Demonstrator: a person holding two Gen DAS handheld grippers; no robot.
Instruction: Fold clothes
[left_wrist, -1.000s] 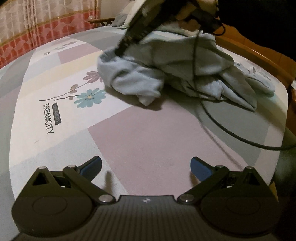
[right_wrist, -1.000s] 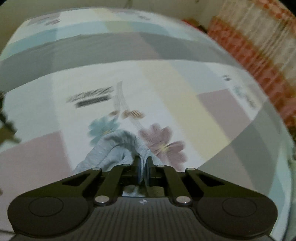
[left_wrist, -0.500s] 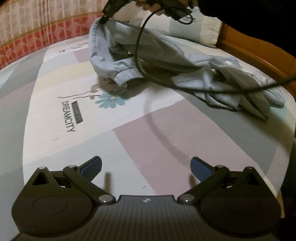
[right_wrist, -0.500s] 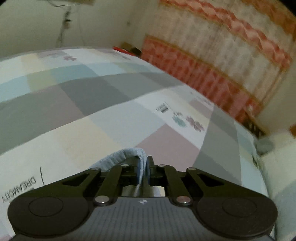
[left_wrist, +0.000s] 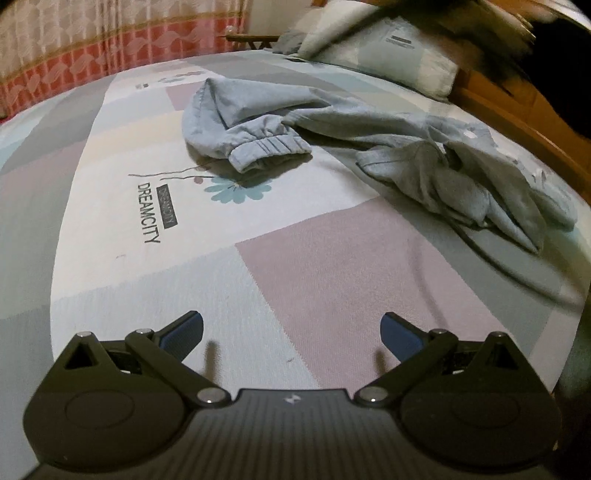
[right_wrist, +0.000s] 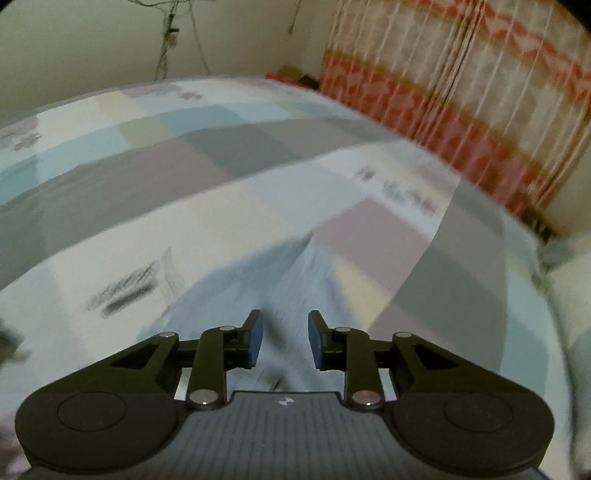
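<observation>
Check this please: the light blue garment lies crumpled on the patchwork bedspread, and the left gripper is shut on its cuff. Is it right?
Not quite. The left gripper is open and holds nothing, over bare bedspread, as the left wrist view shows. The light blue garment does lie crumpled, its cuff untouched.

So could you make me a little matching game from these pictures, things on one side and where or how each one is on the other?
Things:
1. light blue garment
2. left gripper
3. right gripper
4. pillow

States or places:
A. jaws wide apart, nothing between them, over bare bedspread
B. at the far end of the bed, by the wooden frame
C. lying crumpled across the bedspread, cuffed end near the flower print
D. jaws have just been opening, pads apart, blue cloth lying below, not pinched

Pairs: 1-C, 2-A, 3-D, 4-B
</observation>
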